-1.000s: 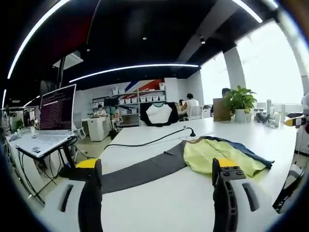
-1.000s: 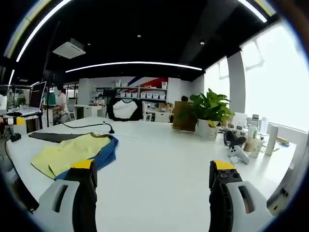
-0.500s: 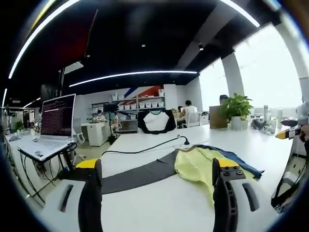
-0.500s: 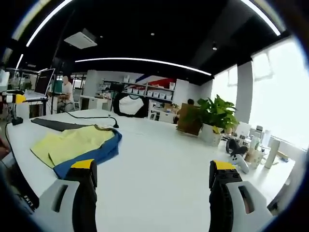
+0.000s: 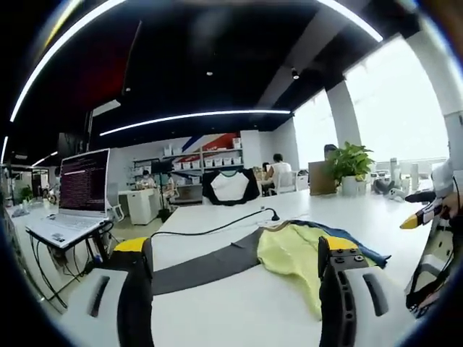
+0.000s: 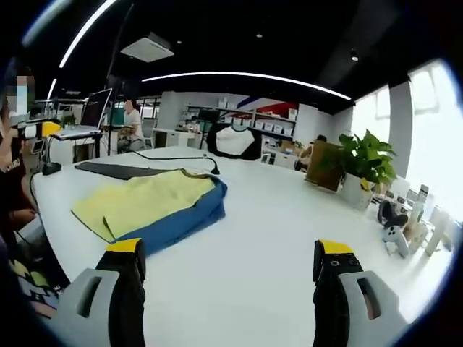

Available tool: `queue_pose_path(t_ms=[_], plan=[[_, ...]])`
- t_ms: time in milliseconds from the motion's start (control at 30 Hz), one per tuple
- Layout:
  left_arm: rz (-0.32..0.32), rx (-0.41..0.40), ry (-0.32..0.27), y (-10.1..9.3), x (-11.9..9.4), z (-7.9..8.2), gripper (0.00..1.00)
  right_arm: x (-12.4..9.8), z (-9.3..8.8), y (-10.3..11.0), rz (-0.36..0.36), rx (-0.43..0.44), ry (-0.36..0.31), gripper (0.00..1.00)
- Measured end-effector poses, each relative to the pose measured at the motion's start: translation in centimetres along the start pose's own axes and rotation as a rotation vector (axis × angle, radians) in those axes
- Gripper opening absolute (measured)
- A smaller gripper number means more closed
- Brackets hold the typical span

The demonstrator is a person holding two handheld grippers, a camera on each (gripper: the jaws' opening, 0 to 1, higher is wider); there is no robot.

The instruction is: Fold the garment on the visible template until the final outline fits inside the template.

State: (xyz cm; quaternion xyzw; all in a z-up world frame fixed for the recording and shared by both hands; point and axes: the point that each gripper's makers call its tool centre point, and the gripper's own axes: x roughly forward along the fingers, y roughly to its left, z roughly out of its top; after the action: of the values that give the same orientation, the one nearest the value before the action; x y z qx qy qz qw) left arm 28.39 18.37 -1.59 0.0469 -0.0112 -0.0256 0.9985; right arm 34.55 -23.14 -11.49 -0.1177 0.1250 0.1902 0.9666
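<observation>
A yellow and blue garment [image 5: 304, 249] is seen crumpled on the white tabletop [image 5: 217, 311], with the garment taken as the landmark. In the left gripper view, a dark grey template [image 5: 206, 264] is laid flat on the tabletop, one end running under or against the garment's edge; which of the two cannot be told. A black cable [image 5: 210, 230] is run across the tabletop just behind the garment. The left gripper [image 5: 235, 289] is held above the tabletop, short of the garment, with its fingers [image 5: 135, 289] set wide apart and nothing between them. The other gripper's yellow tip [image 5: 412, 220] is seen beside the garment, well apart from it, at the edge of that view.

In the right gripper view, the garment [image 6: 155, 206] is shown spread with the yellow part uppermost and a blue band along its near edge. The template [image 6: 119, 170] is seen beyond the garment, touching or nearly touching it. The right gripper [image 6: 228, 289] is held over bare tabletop [image 6: 275, 238] near the garment, its fingers [image 6: 329, 289] spread apart and empty. A potted plant [image 6: 362, 166] is stood well away from the garment, and a laptop [image 6: 90, 116] is raised on a stand past the template. A person's dark sleeve [image 6: 11, 188] is seen beside the garment's far end.
</observation>
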Motion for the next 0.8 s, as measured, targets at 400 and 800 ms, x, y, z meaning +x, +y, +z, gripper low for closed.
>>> queue_pose_path(t_ms=[400, 800], plan=[[-0.007, -0.022, 0.01, 0.0, 0.2, -0.5, 1.0, 1.9, -1.9, 5.8, 0.165, -0.015, 0.088, 0.88], [-0.012, -0.031, 0.018, 0.2, 0.2, -0.8, 1.0, 1.8, -4.0, 9.7, 0.321, -0.007, 0.2, 0.47]])
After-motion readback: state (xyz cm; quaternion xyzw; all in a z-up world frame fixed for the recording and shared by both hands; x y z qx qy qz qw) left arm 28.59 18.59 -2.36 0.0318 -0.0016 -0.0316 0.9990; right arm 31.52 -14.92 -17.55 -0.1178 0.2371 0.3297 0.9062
